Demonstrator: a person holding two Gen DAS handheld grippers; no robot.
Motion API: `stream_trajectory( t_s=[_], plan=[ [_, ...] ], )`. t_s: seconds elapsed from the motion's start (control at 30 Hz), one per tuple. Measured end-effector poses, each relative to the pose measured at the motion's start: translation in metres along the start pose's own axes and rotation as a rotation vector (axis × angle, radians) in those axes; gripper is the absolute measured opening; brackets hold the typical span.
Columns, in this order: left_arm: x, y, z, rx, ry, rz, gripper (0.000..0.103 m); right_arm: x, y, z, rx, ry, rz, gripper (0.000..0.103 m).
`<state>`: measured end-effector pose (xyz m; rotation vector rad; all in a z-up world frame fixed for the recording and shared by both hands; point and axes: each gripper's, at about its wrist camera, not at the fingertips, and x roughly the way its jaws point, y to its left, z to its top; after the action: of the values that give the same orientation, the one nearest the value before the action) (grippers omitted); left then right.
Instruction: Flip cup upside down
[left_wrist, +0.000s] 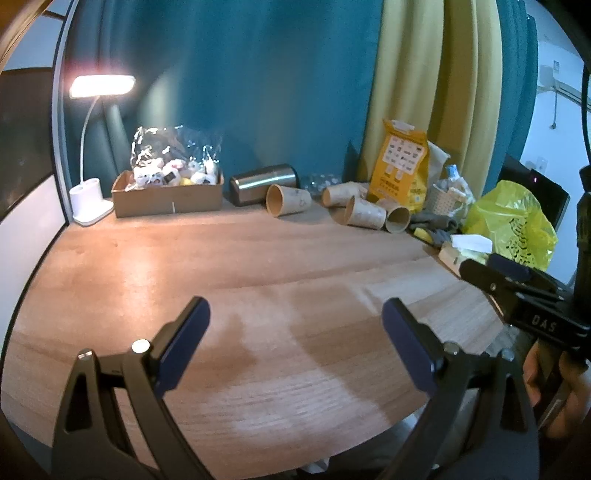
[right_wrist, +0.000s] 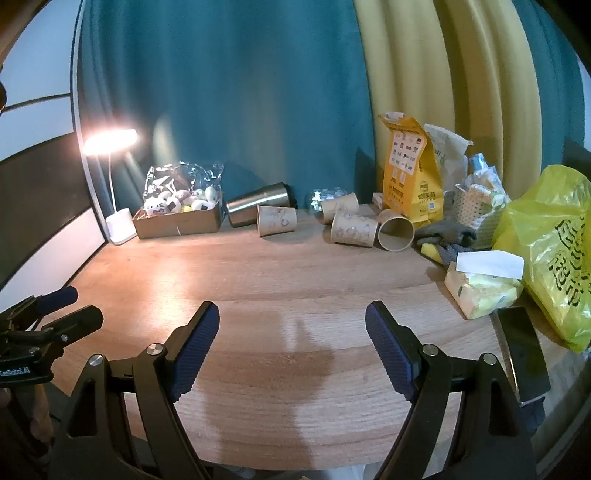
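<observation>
Nothing started yet, by the look of it. Left gripper (left_wrist: 295, 339) and right gripper (right_wrist: 291, 343) both hover over the near part of the wooden table (right_wrist: 277, 277), jaws spread wide, nothing between them.

Paper cups are all on their sides at the far edge, right of the steel tumbler (right_wrist: 258, 205), which is also lying down. Nearest the tumbler: one paper cup (right_wrist: 277, 220). Further right, a cluster of three (right_wrist: 354, 229), just left of the orange bag (right_wrist: 412, 173).

Left to do: everything. Pick a cup, grasp it, turn it rim-down, set it on the table. Which cup is the target, can't tell.
</observation>
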<state>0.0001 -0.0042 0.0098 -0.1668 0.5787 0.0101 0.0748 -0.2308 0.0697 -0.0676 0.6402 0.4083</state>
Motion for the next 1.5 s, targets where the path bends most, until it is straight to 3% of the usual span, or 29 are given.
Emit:
stream_trajectory(
  t_s=[1.5],
  plan=[
    [0.006, 0.004, 0.004, 0.002, 0.002, 0.03, 0.096, 0.007, -0.003, 0.002, 0.028, 0.013, 0.011, 0.084]
  ],
)
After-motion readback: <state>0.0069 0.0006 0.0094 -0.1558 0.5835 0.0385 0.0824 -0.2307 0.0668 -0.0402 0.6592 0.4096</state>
